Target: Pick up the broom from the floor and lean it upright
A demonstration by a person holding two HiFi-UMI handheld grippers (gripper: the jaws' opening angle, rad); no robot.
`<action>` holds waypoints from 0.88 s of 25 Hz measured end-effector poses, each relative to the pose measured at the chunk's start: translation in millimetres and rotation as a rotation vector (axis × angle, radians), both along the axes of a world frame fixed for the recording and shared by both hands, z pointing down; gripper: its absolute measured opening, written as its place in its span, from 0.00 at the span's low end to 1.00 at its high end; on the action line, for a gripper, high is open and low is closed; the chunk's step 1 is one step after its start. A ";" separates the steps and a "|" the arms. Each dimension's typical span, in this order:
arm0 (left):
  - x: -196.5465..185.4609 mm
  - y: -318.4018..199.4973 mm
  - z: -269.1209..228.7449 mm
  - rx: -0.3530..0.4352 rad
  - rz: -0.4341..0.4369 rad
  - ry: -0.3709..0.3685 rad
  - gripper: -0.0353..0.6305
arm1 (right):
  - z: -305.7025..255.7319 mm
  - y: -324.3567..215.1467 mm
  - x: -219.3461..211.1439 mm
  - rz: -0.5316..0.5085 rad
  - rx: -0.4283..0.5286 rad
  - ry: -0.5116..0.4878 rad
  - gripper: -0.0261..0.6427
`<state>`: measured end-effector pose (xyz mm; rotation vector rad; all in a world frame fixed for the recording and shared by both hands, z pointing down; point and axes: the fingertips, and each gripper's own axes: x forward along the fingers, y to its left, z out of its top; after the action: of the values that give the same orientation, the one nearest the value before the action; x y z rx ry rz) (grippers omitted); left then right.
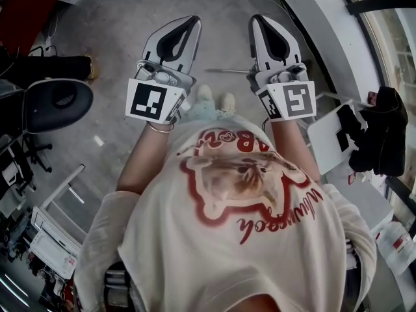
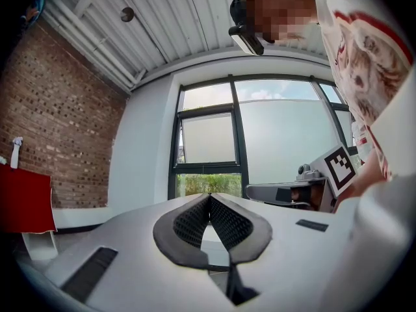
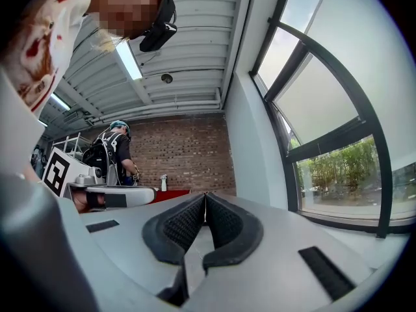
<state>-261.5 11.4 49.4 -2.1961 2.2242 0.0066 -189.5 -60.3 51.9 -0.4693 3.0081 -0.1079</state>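
Both tools are sitting fully closed, gripping nothing: left gripper [image 1: 194, 21] and right gripper [image 1: 256, 19], hovering above my shoes [image 1: 214, 100]. A thin rod [image 1: 227, 71] is lying on the grey floor [image 1: 117, 38] just beyond the shoes (probably the broom's handle; its head isn't showing). I'm planning to open wide before stooping, then clamp the stick squarely. The window [image 1: 383, 18] is running right of the shoes.
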 end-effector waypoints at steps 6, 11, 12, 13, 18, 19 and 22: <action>-23.5 -15.7 35.6 -0.039 0.038 0.036 0.09 | 32.2 -5.6 -28.6 0.002 0.003 0.030 0.08; -34.2 -27.2 82.6 -0.065 0.023 0.088 0.09 | 90.9 -8.0 -37.5 -0.031 0.019 0.136 0.08; -34.6 -30.7 92.2 -0.068 0.017 0.110 0.09 | 104.9 -9.0 -38.0 -0.040 0.020 0.163 0.08; -35.6 -34.8 103.5 -0.076 0.012 0.121 0.09 | 120.1 -10.6 -39.4 -0.053 0.018 0.188 0.08; -53.2 -65.7 161.6 -0.083 -0.029 0.127 0.09 | 197.3 -22.6 -54.1 -0.112 -0.016 0.262 0.08; -54.6 -70.0 171.6 -0.081 -0.039 0.145 0.09 | 210.9 -21.9 -55.9 -0.133 -0.011 0.267 0.08; -54.6 -70.8 213.6 -0.116 -0.046 0.159 0.09 | 259.2 -14.2 -60.3 -0.201 0.012 0.298 0.08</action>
<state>-316.0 -59.4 263.0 -2.2763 2.4168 0.0550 -249.8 -74.5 311.1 -0.1937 3.3400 -0.0362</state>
